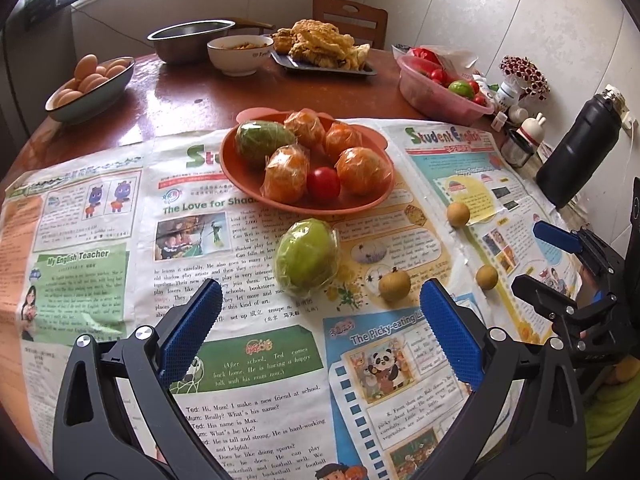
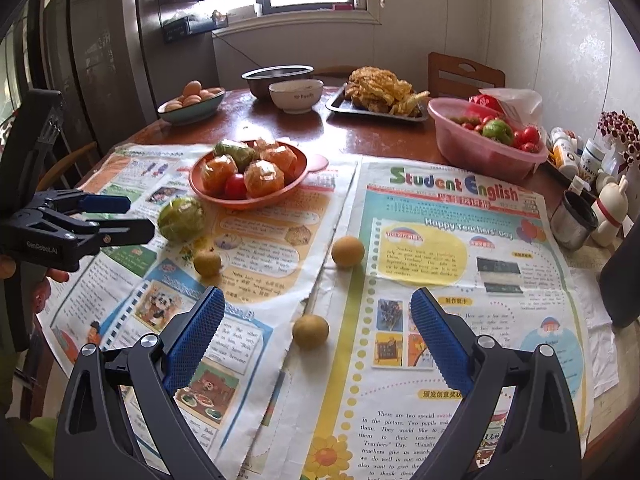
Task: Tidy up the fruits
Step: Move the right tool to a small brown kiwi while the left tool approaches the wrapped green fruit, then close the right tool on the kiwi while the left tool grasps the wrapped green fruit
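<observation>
Both tongs gape wide and hold nothing: left tongs (image 1: pixel 320 320), right tongs (image 2: pixel 316 336). The film-wrapped green fruit (image 1: pixel 307 257) lies at frame centre, just below the orange plastic plate (image 1: pixel 240 176). Three small round brown fruits (image 2: pixel 310 331) lie loose on the newspaper (image 2: pixel 420 400). Hazard: slick film slips; round fruit rolls if nudged.

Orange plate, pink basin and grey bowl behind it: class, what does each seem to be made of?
Orange plate: likely matte plastic, with a moulded tab at its rim. Pink basin: translucent plastic; the tomatoes' colour shows dimly through its wall. Grey bowl: probably stainless steel, with a dull sheen and thin rolled rim.
</observation>
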Motion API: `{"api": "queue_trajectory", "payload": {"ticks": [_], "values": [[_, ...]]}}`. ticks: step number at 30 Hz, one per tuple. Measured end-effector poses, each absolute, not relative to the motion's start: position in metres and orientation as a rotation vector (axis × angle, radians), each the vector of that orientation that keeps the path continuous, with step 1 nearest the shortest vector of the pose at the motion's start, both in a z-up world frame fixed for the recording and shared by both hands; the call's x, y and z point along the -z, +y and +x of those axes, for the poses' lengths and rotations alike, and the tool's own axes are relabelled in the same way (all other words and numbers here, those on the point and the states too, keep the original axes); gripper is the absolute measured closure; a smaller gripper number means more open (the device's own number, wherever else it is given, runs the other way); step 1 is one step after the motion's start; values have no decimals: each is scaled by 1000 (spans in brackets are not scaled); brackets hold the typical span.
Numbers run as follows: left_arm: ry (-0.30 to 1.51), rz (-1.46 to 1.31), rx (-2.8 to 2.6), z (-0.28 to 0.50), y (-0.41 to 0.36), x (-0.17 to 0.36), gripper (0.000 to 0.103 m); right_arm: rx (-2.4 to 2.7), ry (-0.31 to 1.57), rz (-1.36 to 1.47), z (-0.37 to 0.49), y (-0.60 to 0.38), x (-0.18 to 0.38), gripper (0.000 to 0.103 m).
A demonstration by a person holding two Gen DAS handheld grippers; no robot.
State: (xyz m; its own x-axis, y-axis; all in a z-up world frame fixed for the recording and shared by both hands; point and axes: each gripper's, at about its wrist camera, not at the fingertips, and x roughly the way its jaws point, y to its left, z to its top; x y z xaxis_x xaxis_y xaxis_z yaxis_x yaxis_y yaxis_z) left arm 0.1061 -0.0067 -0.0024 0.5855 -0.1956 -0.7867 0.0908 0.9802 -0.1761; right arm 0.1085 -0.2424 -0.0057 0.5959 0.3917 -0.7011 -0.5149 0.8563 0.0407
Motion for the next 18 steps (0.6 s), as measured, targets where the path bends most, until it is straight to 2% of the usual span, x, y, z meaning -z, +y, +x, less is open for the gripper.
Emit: {"api": "queue_trajectory", "payload": {"ticks": [4, 6, 7, 9, 11, 12, 14, 18], "values": [[942, -120, 162, 108, -5, 9, 10, -528, 792, -191, 109, -242, 17, 10], [949, -122, 152, 110, -3, 12, 10, -525, 811, -193, 109, -243, 24, 20], [950, -126, 154, 111, -2, 13, 10, -530, 822, -193, 110, -243, 27, 29], [950, -124, 150, 112, -2, 14, 10, -535, 838, -198, 111, -242, 32, 39], [952, -125, 151, 114, -1, 15, 10, -549, 856, -196, 112, -241, 38, 53], [953, -126, 147, 115, -1, 16, 10, -555, 861, -196, 112, -240, 39, 56], [954, -123, 154, 116, -1, 17, 12, -576, 870, -200, 112, -237, 43, 68], [950, -122, 164, 120, -3, 17, 20, -593, 868, -197, 113, -236, 43, 80]]}}
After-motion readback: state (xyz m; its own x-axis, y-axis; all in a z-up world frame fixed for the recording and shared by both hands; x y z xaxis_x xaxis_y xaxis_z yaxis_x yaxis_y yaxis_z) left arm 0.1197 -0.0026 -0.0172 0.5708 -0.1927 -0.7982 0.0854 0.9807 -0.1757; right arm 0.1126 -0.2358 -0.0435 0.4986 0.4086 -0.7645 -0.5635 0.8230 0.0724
